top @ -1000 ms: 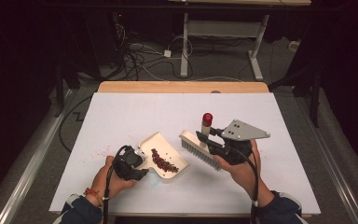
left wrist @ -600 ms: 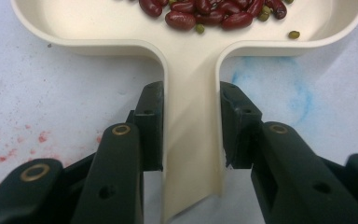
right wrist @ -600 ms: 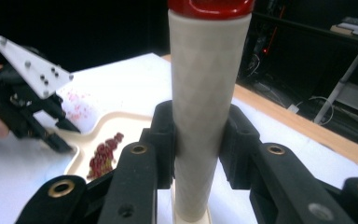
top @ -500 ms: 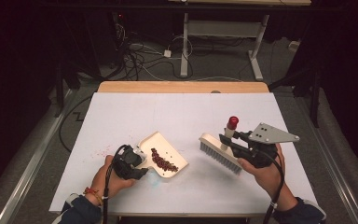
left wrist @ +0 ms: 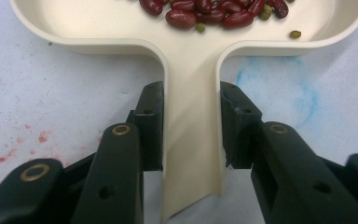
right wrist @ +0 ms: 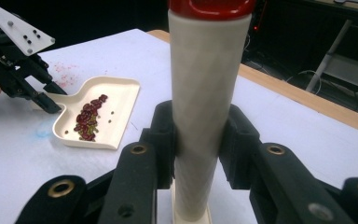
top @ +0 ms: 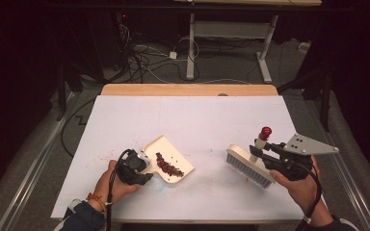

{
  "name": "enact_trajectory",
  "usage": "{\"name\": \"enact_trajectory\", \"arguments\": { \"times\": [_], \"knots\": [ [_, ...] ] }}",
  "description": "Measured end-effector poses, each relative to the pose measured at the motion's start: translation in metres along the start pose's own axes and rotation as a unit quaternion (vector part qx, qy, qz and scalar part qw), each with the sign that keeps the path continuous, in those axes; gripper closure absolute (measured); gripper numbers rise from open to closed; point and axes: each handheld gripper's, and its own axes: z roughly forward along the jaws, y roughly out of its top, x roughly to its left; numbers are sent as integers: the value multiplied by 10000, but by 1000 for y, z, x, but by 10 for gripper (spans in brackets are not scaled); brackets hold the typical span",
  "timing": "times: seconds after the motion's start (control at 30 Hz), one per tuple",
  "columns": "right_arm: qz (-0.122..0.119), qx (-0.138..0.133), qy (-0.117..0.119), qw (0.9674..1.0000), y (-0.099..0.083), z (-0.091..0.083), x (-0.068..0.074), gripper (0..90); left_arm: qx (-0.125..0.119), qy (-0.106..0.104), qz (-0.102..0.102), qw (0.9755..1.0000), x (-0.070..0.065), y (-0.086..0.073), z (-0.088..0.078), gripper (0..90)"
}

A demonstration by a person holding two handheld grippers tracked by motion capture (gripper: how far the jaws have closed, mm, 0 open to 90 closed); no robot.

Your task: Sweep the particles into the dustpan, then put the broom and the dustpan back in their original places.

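Observation:
A cream dustpan [top: 171, 153] lies flat on the white table, holding a pile of red beans [top: 169, 166] with a few small green ones [left wrist: 294, 34]. My left gripper [top: 147, 169] is shut on the dustpan's handle [left wrist: 191, 121], one jaw on each side. Over at the right, a cream hand brush [top: 248, 164] with grey bristles and a red-capped handle [top: 264, 132] is gripped by my right gripper [top: 268, 156], shut on the handle's cream shaft [right wrist: 204, 93]. The brush stands bristles-down, well apart from the dustpan [right wrist: 98, 112].
Red specks [top: 107, 155] and a faint blue smear [left wrist: 279, 84] stain the white table cover [top: 197, 115] near the dustpan. A wooden table edge [top: 188, 89] runs along the far side. Cables and a desk frame [top: 231, 33] lie on the dark floor beyond.
My right gripper has carried the brush to the right, away from the dustpan. The left gripper and dustpan have stayed put.

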Motion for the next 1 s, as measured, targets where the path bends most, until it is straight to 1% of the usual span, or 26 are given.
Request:
{"name": "enact_trajectory", "arguments": {
  "times": [0.1, 0.17, 0.33, 0.4, 0.43, 0.5, 0.57, 0.6, 0.67, 0.73, 0.83, 0.9, 0.97, 1.0],
  "knots": [
    [48, 5, 68, 10000, -2, -7, -3, 700, -15, -7, -12, 10000, 0, 0, 0, 636],
    [37, 52, 142, 9999, -3, -10, -4, 699, -25, -1, -7, 10000, 1, 0, 1, 637],
    [32, 98, 162, 9998, -6, -17, -8, 699, -75, 30, -69, 9999, -1, -1, 1, 636],
    [56, 179, 205, 9996, -7, -18, -10, 699, -70, 27, -82, 9999, -1, -1, 1, 637],
    [71, 179, 246, 9995, -8, -19, -11, 699, -69, 36, -72, 9999, 0, -1, 1, 637],
    [78, 298, 356, 9989, -9, -19, -13, 699, -88, 63, -104, 9999, 1, 0, 1, 637],
    [70, 356, 380, 9986, -11, -18, -14, 699, -117, 64, -119, 9998, 3, 1, 2, 636],
    [58, 392, 400, 9984, -11, -17, -15, 699, -141, 99, -169, 9997, 3, 1, 2, 636],
    [92, 390, 479, 9981, -11, -14, -17, 698, -168, 89, -239, 9995, 5, 0, 2, 636],
    [107, 405, 618, 9972, -12, -9, -20, 698, -230, 103, -343, 9991, 7, 0, 3, 636],
    [175, 407, 818, 9957, -11, -3, -28, 698, -268, 169, -402, 9987, 7, 1, 4, 635],
    [218, 436, 821, 9954, -10, 0, -34, 698, -316, 224, -523, 9979, 8, 1, 5, 633],
    [209, 464, 802, 9955, -8, 3, -38, 697, -361, 269, -699, 9965, 7, 0, 6, 631],
    [222, 482, 791, 9955, -8, 5, -40, 696, -404, 329, -809, 9954, 7, 0, 6, 631]
  ]
}}
